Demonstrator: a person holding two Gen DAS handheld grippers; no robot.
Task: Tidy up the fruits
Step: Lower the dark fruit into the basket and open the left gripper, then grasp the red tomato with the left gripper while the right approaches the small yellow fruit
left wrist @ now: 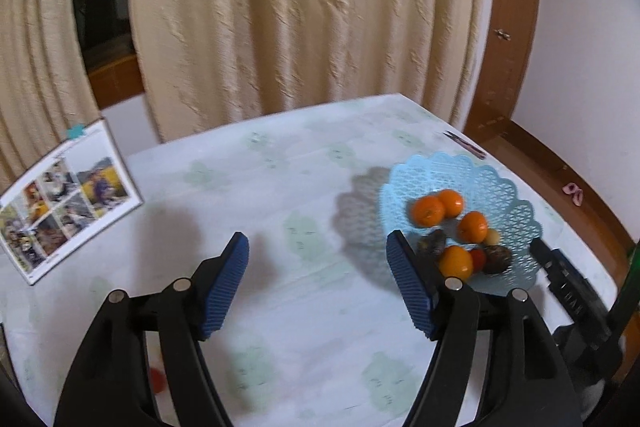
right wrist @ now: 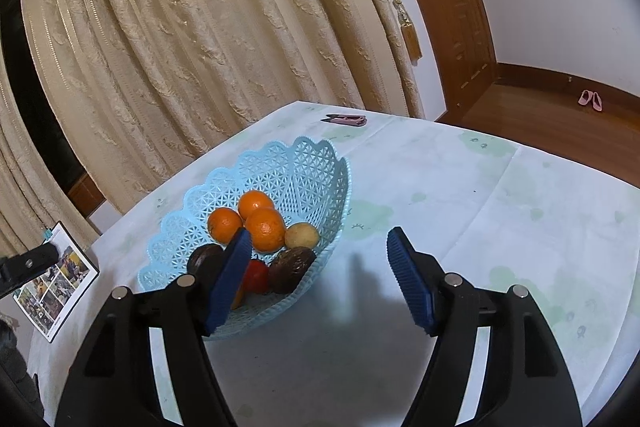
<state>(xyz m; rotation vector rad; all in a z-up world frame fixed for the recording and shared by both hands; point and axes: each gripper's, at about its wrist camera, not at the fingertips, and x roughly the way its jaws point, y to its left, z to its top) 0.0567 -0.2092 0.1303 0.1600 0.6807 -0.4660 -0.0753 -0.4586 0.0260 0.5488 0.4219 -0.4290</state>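
1. Fruit is being collected in the blue basket [right wrist: 316, 167]: oranges [right wrist: 264, 229], dark fruits and small ones are lying inside. One red fruit [left wrist: 157, 380] is being left on the table [left wrist: 304, 307].
2. Nothing is being held: left gripper [left wrist: 318, 251] and right gripper [right wrist: 318, 247] are being kept widely spread.
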